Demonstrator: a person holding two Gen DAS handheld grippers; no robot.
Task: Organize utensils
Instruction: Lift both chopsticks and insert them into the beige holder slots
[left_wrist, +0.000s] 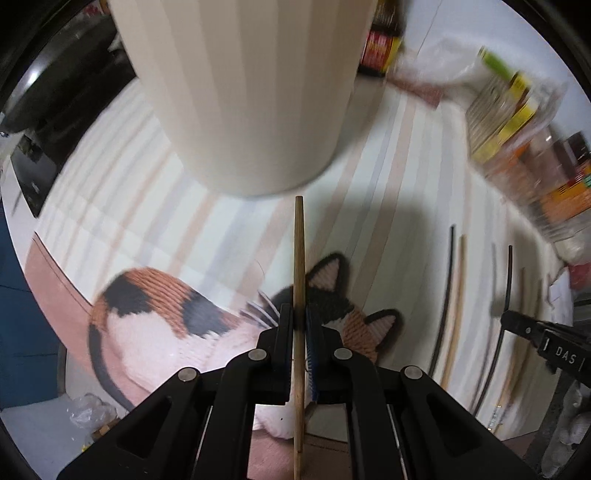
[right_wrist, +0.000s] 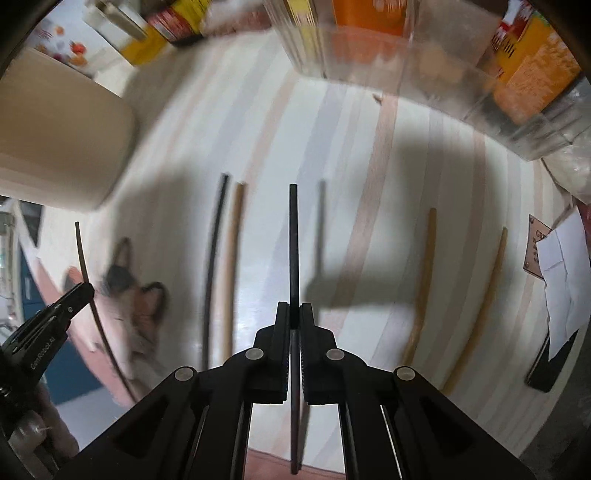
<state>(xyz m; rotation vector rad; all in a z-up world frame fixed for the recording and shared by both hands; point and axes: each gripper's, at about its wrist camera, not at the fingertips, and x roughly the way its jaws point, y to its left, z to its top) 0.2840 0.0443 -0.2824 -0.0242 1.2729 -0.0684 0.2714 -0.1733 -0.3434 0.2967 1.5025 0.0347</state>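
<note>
**A:** Your left gripper (left_wrist: 299, 321) is clamped on a wooden chopstick (left_wrist: 298, 258). The stick runs straight out between the fingers along the line the gripper points, tip forward, tail trailing back under the camera. Dead ahead of that tip, just beyond it in the left wrist view, stands the cream ribbed holder (left_wrist: 243, 92).

**B:** And my right?

**A:** Your right gripper (right_wrist: 293, 314) is clamped on a black chopstick (right_wrist: 293, 243), held the same way, long axis in line with the fingers and tip forward. From that side the cream holder (right_wrist: 62, 133) sits far and well off to the left, so your left hand is the nearer one to it.

**B:** So the left goes first?

**A:** That would be my judgement. The holder's mouth is out of view, above the top of the picture, so you cannot yet see where the tip has to enter. I'd say the stick must come above the rim before it can go down inside, with its long axis kept upright.

**B:** What is left on the table?

**A:** On the striped cloth (right_wrist: 369, 184), a black chopstick (right_wrist: 214, 251) and a pale wooden one (right_wrist: 231, 266) lie side by side to the left of your right gripper, and two more wooden chopsticks (right_wrist: 421, 280) lie to its right, all with their long axes running near to far. A cat-shaped mat (left_wrist: 166, 325) lies under your left gripper.

**B:** Any risk?

**A:** Both pictures are blurred, so judge the rim carefully; a tip catching the wall could tilt the holder.
</note>
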